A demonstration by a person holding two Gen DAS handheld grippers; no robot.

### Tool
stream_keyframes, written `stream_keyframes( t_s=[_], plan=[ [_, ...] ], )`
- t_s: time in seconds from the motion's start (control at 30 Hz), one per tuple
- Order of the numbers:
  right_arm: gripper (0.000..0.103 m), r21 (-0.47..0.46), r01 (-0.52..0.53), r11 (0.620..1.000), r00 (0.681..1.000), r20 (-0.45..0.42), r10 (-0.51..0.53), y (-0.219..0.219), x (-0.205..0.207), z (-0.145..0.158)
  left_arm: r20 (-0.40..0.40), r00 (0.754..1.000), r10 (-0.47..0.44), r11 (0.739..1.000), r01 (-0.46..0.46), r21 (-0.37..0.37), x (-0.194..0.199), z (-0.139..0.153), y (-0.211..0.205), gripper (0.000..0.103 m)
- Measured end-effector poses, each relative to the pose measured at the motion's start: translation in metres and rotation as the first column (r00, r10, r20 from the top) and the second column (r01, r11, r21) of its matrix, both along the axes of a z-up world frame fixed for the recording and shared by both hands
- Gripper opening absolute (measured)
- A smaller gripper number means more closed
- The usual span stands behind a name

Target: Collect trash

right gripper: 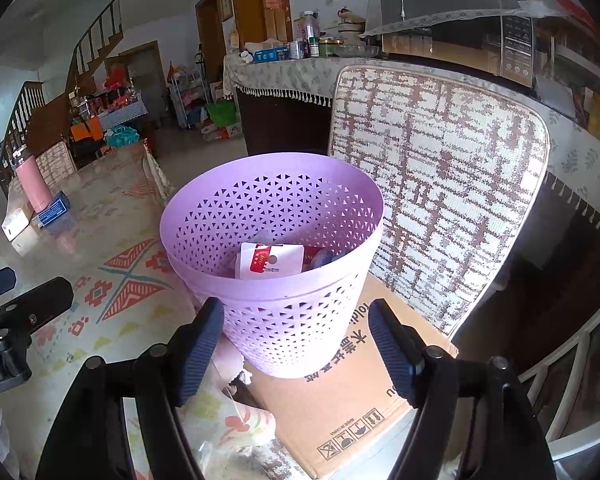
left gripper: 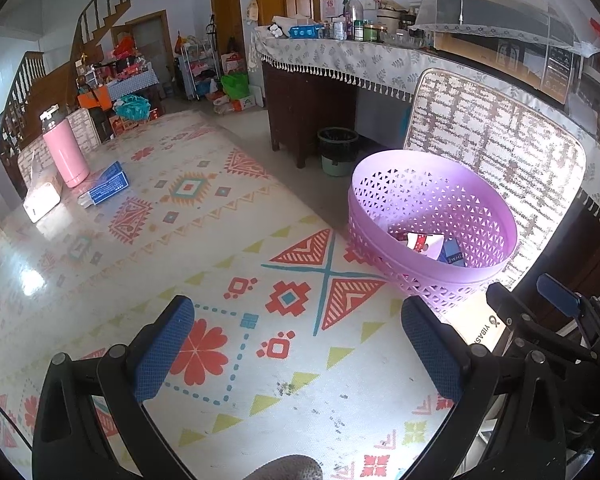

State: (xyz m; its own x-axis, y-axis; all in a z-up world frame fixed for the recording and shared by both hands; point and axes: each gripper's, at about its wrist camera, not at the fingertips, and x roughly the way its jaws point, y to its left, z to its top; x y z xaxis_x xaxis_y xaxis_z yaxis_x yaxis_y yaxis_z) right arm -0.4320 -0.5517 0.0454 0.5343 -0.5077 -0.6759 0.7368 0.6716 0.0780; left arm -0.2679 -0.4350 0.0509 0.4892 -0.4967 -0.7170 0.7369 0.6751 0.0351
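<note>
Lilac perforated plastic basket (right gripper: 276,240) stands upright on a flattened brown cardboard sheet (right gripper: 352,400), just in front of a woven brown-and-white chair cushion (right gripper: 440,184). Inside it: a white carton with a red label (right gripper: 270,262) and a blue packet (left gripper: 452,254), lying on the bottom.

Right gripper (right gripper: 296,350): fingers spread, nothing between them, aimed at the near wall of the basket; no contact visible. Its blue ribbed pads (right gripper: 392,354) sit either side of the basket's lower wall in the right wrist view.

Left gripper (left gripper: 296,346): fingers released and empty, over the bench, which is covered with a patterned plastic cloth (left gripper: 220,264) in red, teal and yellow. Basket lies to its right, far side.

Far left on the bench: tall pink insulated bottle (left gripper: 65,152), upright; blue rectangular box (left gripper: 106,186) lying flat just right of it; white tissue pack (left gripper: 42,196) just left. Dark bin (left gripper: 337,150) on the floor beyond the bench.
</note>
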Motion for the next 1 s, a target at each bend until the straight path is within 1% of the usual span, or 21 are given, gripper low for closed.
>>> stream_keyframes(
  t_s=[1.0],
  plan=[
    [0.08, 0.006, 0.005, 1.0, 1.0, 0.002, -0.005, -0.0011, -0.0034, -0.0023, 0.002, 1.0, -0.008, 1.0, 0.008, 0.011, -0.0029, -0.0032, -0.0045, 0.103]
  ],
)
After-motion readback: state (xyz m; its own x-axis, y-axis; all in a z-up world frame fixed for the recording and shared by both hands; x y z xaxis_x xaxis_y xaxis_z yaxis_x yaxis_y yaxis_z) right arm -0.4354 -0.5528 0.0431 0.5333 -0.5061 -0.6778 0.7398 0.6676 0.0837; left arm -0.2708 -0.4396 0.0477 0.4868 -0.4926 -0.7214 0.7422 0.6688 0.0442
